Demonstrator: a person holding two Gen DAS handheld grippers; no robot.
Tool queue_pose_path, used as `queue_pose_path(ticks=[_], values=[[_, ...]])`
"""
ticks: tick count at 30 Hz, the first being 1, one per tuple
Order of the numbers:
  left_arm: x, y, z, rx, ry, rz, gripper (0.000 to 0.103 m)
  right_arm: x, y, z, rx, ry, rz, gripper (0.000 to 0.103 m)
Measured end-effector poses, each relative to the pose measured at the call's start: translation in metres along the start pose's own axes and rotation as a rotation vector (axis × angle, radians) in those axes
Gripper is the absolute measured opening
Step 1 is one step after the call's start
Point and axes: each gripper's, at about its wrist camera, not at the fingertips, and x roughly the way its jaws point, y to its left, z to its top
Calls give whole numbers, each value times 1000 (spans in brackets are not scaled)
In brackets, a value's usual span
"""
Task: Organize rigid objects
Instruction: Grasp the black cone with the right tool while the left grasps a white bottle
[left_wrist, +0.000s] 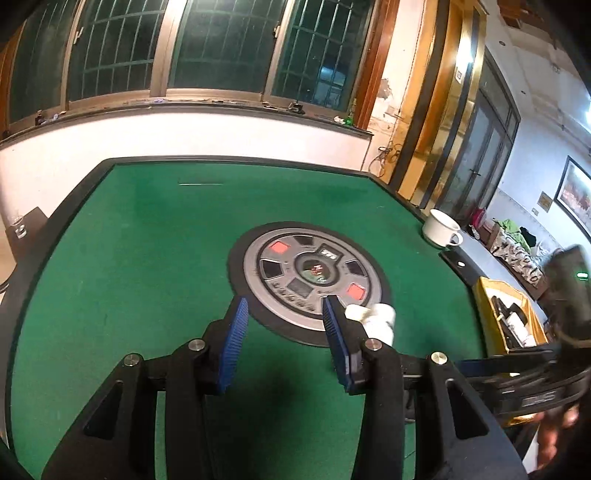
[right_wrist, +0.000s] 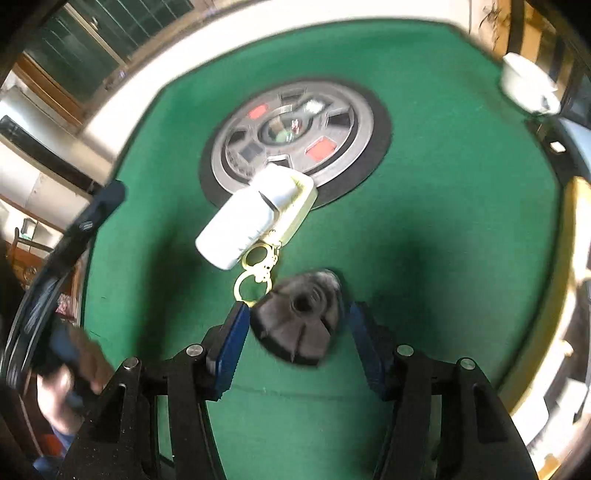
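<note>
Right claw: the right gripper (right_wrist: 295, 325) holds a round black ribbed plastic piece (right_wrist: 297, 319) at lower middle; a tight squeeze is needed.
Left claw: the left gripper (left_wrist: 284, 332) is open, empty.
Next to it: a white plastic bottle (right_wrist: 240, 225) on a pale yellow case (right_wrist: 301, 206) must be missed.
Floor: the green felt table (right_wrist: 443, 221).

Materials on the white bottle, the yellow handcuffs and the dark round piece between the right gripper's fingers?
White bottle: likely plastic, smooth and opaque. Yellow handcuffs: glossy, pale yellow throughout, probably toy plastic. Dark round piece: matte black, ribbed with a centre hole; plastic or rubber, blur leaves it open.

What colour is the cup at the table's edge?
White; the cup shows best in the left wrist view.
</note>
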Motion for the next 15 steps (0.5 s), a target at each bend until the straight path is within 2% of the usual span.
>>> queue_pose_path(ticks=[4,8,12,15], values=[[2,6,0,-36,-3,7,40,-14,-16,-13,103,-38,77,52],[-1,3,0,-17,-30,25,40,3,-16,-26,145,-48,85,53],[3,2,-2,1,-29,52,40,30,-4,-19,188,-20,26,54],[7,4,-3,-3,-20,54,40,32,8,-19,162,-59,-63,58]])
